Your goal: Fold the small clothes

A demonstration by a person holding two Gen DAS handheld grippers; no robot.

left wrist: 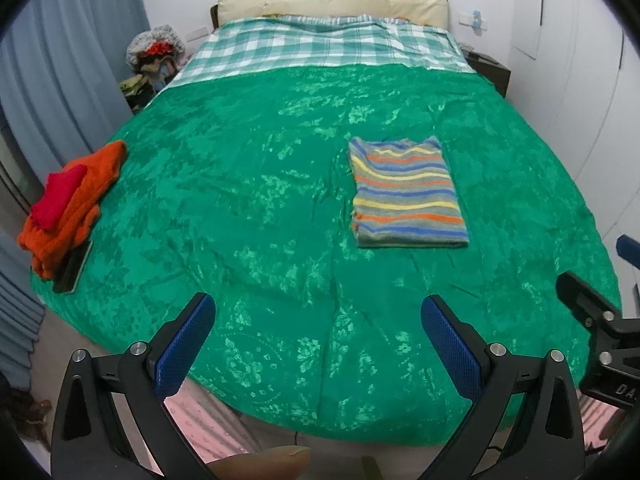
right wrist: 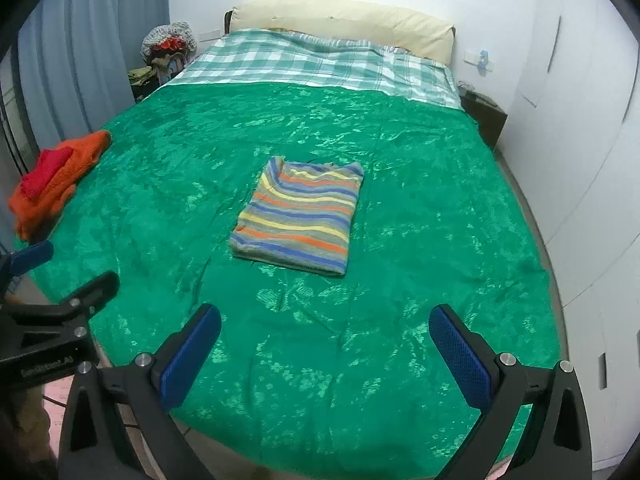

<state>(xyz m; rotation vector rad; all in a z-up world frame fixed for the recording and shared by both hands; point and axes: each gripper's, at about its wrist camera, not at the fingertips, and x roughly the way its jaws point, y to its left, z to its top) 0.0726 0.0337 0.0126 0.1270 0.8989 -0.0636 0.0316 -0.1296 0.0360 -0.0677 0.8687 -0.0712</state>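
I see my left gripper [left wrist: 318, 338] and right gripper [right wrist: 325, 346] both spread wide and holding nothing, hovering over the near edge of the green bedspread [left wrist: 248, 184]. The striped shirt [right wrist: 298, 218] lies folded flat mid-bed, well apart from both. An orange and red clothes pile [left wrist: 70, 204] sits at the bed's left edge.

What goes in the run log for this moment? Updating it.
left gripper: open | right gripper: open | striped knitted garment: folded on green bedspread
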